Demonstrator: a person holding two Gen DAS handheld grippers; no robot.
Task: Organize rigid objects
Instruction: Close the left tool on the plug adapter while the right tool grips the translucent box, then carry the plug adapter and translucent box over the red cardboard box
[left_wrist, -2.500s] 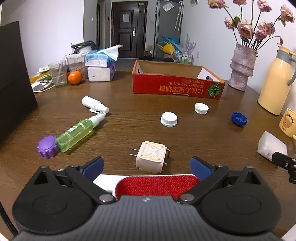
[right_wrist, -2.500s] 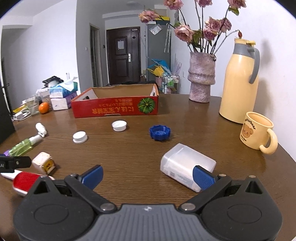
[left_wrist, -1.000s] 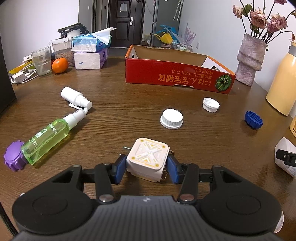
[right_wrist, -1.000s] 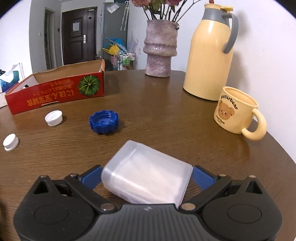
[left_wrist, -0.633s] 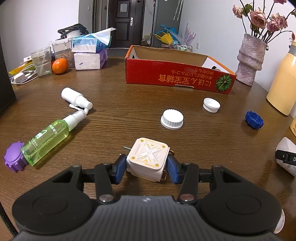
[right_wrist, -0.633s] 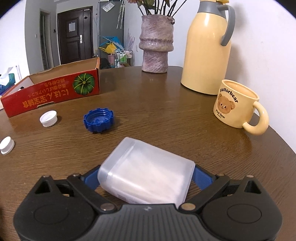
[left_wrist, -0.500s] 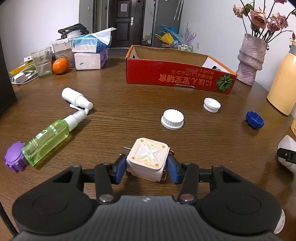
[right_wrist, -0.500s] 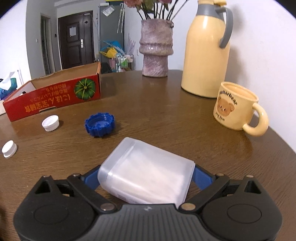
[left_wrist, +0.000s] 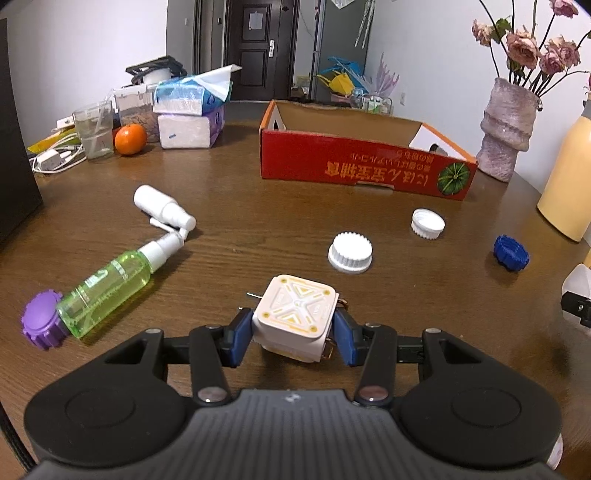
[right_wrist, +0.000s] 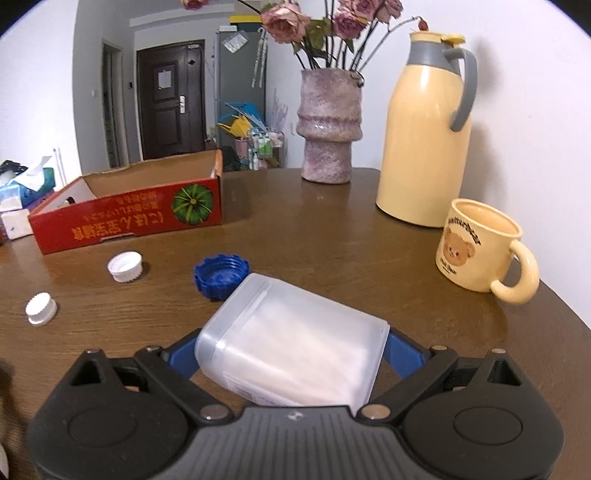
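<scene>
On the wooden table (left_wrist: 258, 221), left claw (left_wrist: 293, 334) clamps the charger (left_wrist: 295, 317); right claw (right_wrist: 284, 354) grips the box (right_wrist: 291, 350), hiding its pads.

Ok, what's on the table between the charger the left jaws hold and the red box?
In the left wrist view, only a ribbed white cap lies between plug charger and red cardboard box.

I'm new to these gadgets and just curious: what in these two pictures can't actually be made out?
- Red cardboard box interior: both views, its walls hide the floor.
- White charger underside: left wrist view, gripper body covers it.
- Frosted plastic container contents: right wrist view, walls too cloudy.
- Container label: cut off by the right gripper.
</scene>
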